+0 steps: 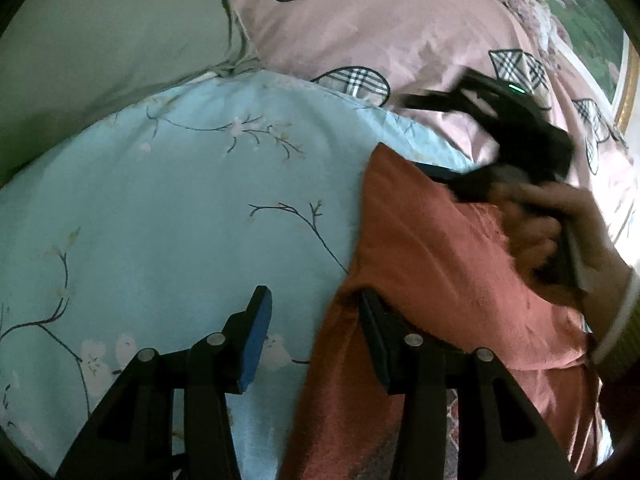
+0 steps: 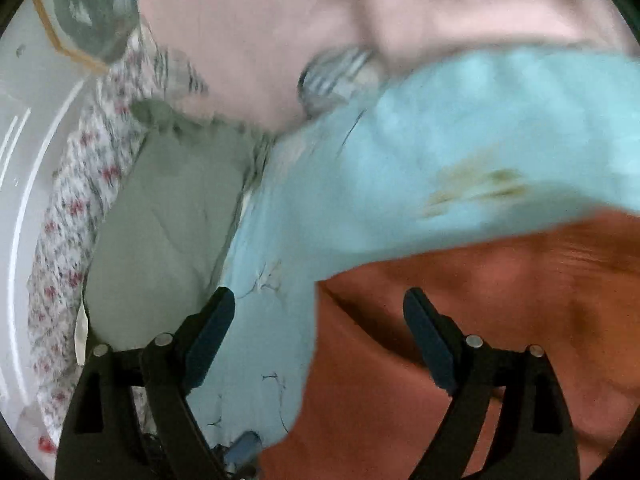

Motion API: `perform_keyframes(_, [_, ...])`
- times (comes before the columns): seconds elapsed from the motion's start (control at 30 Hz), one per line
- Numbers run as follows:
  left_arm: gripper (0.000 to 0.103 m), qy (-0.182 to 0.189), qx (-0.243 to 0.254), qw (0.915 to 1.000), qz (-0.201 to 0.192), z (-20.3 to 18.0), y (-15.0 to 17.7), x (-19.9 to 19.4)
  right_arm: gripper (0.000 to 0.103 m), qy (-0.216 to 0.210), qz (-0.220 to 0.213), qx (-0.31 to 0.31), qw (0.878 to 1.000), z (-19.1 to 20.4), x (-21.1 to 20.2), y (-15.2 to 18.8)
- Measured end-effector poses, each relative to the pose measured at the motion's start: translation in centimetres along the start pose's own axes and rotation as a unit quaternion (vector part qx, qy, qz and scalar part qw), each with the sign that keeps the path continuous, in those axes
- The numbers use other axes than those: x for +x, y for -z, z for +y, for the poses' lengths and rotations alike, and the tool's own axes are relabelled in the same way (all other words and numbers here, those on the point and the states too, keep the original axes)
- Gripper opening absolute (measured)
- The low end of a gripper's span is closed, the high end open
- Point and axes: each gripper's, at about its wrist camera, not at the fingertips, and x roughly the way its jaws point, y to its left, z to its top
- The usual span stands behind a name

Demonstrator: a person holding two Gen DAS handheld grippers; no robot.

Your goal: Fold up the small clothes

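Note:
An orange-red garment (image 1: 432, 264) lies on the light blue flowered sheet (image 1: 180, 208). Its left edge runs down between the fingers of my left gripper (image 1: 316, 320). The right finger (image 1: 374, 332) sits against a fold of the cloth, while the left finger (image 1: 258, 320) stands apart over the bare sheet, so the gripper is open. My right gripper (image 1: 428, 136), blurred and held by a hand (image 1: 560, 232), hovers over the garment's far edge. In the right wrist view the right gripper (image 2: 320, 308) is open wide above the garment (image 2: 480, 320) and the sheet (image 2: 460, 140), with nothing between its pads.
A pink duvet with plaid hearts (image 1: 380, 24) lies beyond the sheet, and a grey-green pillow (image 1: 100, 40) at the far left. A floral cloth (image 2: 72, 208) and a white curved edge (image 2: 16, 184) are at the left in the right wrist view. A framed picture (image 1: 592, 32) hangs behind.

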Motion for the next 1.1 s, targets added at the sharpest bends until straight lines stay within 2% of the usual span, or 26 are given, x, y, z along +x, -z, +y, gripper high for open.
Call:
perform_keyframes(0.13, [0.049,-0.003,-0.03,0.9995,-0.003,1.2,-0.2,-0.5,0.086,0.083,-0.059,-0.014,0.995,-1.1,-8.7,4.1])
perform_keyframes(0.2, [0.05,0.005,-0.037,0.9993,-0.005,1.5,-0.4,-1.0,0.085,0.15,-0.097,-0.002,0.984,-2.4,-13.7,6.7])
perform_keyframes(0.23, [0.052,0.007,-0.035,0.9994,-0.002,1.5,-0.5,-1.2,0.083,0.185,-0.113,0.003,0.976,-3.0,-15.9,7.9])
perform_keyframes(0.27, [0.053,0.008,-0.025,0.9997,0.004,1.1,-0.7,-1.2,0.076,0.238,-0.13,0.012,0.962,-4.1,-18.6,9.5])
perform_keyframes(0.33, [0.053,-0.003,0.002,0.9999,0.016,0.3,-1.4,-1.1,0.066,0.296,-0.147,0.043,0.943,-6.2,-22.4,11.9])
perform_keyframes(0.43, [0.054,-0.013,0.039,0.9989,0.023,-1.1,-2.4,-0.8,0.06,0.319,-0.142,0.077,0.934,-8.4,-24.6,14.4])
perform_keyframes(0.53, [0.055,-0.028,0.071,0.9963,0.039,-2.3,-3.2,0.3,0.057,0.339,-0.111,0.082,0.931,-9.8,-23.9,15.7])
perform_keyframes(0.6, [0.055,-0.045,0.095,0.9932,0.051,-3.1,-3.5,1.3,0.037,0.348,-0.074,0.074,0.932,-10.6,-22.5,15.7])
perform_keyframes(0.63, [0.055,-0.052,0.111,0.9907,0.059,-3.5,-3.5,1.9,0.011,0.359,-0.066,0.068,0.928,-10.6,-21.9,15.6])
perform_keyframes(0.7, [0.055,-0.07,0.135,0.986,0.068,-4.2,-3.4,2.8,0.011,0.367,-0.09,0.061,0.924,-10.4,-22.4,15.5])
perform_keyframes(0.77, [0.056,-0.098,0.158,0.9791,0.081,-4.5,-3.1,4.2,0.01,0.389,-0.117,0.075,0.911,-10.2,-23.6,15.8])
perform_keyframes(0.8, [0.056,-0.105,0.162,0.9771,0.089,-4.4,-3.1,4.6,0.01,0.384,-0.121,0.088,0.911,-10.6,-24.2,16.2])
perform_keyframes(0.83, [0.056,-0.103,0.157,0.9775,0.097,-4.1,-3.1,4.8,0.011,0.37,-0.119,0.103,0.916,-10.7,-24.7,16.5])
perform_keyframes(0.87, [0.056,-0.097,0.148,0.9792,0.1,-3.9,-3.1,4.6,0.011,0.339,-0.121,0.118,0.926,-10.7,-25.5,17.1])
perform_keyframes(0.93, [0.055,-0.077,0.133,0.9826,0.105,-3.4,-3.2,3.5,0.015,0.308,-0.13,0.111,0.936,-9.5,-26.8,18.5])
perform_keyframes(1.03, [0.056,-0.038,0.128,0.9851,0.109,-2.7,-2.6,0.5,0.039,0.301,-0.128,0.086,0.941,-7.5,-29.0,21.7])
perform_keyframes(1.1, [0.058,-0.014,0.127,0.9856,0.11,-1.9,-1.5,-1.9,0.041,0.294,-0.129,0.08,0.944,-6.5,-30.8,24.6])
